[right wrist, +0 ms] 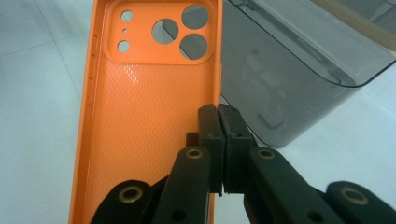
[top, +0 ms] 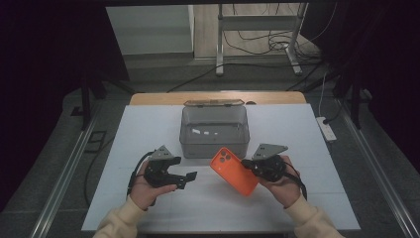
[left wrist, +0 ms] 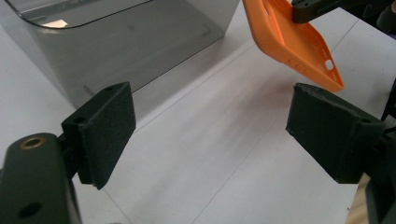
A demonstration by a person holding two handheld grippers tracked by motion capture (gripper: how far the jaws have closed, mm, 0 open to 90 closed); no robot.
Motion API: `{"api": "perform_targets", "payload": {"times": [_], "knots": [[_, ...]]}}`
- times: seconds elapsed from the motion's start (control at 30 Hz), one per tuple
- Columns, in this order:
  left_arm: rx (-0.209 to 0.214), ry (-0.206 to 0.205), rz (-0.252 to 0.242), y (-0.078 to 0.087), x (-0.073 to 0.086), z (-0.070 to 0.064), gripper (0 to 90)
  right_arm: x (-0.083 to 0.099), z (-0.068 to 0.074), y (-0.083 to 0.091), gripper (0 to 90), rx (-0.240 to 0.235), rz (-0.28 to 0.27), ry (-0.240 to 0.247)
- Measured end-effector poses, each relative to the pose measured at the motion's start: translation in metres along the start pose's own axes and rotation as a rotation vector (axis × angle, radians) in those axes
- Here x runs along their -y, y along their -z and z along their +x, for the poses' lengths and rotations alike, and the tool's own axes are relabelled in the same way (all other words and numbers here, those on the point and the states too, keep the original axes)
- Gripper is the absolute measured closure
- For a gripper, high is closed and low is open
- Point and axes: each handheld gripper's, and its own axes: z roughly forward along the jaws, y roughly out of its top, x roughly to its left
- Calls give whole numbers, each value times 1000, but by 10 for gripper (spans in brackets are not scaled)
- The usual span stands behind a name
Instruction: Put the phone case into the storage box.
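Note:
An orange phone case (top: 234,170) hangs above the white table, tilted, just in front of the smoky clear plastic box (top: 214,130). My right gripper (top: 247,165) is shut on the case's long side edge (right wrist: 218,140); the case's inner face and camera cut-outs (right wrist: 161,31) face its camera. My left gripper (top: 188,179) is open and holds nothing, a short way left of the case. In the left gripper view its two pads (left wrist: 105,130) stand wide apart over bare table, with the case (left wrist: 299,44) and the box (left wrist: 126,42) beyond them.
The open-topped box stands at the middle of the white table sheet (top: 148,129), its lid (top: 214,103) behind it. A white power strip (top: 326,128) lies off the table's right edge. Floor cables and a metal stand (top: 257,29) lie beyond.

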Motion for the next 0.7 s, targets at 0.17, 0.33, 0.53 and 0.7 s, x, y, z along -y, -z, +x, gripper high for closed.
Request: {"api": "perform_targets", "payload": {"times": [0.17, 0.33, 0.53, 0.7], "knots": [[11, -2, -4, -1, -4, -2, 159, 0, 1, 0, 885, -2, -2, 1], [19, -9, 2, -4, -8, -4, 158, 0, 1, -1, 885, -2, 0, 4], [26, -14, 6, -6, -11, -7, 157, 0, 1, -1, 885, -2, -1, 6], [33, -16, 6, -8, -13, -8, 157, 0, 2, -2, 885, -3, -2, 6]]}}
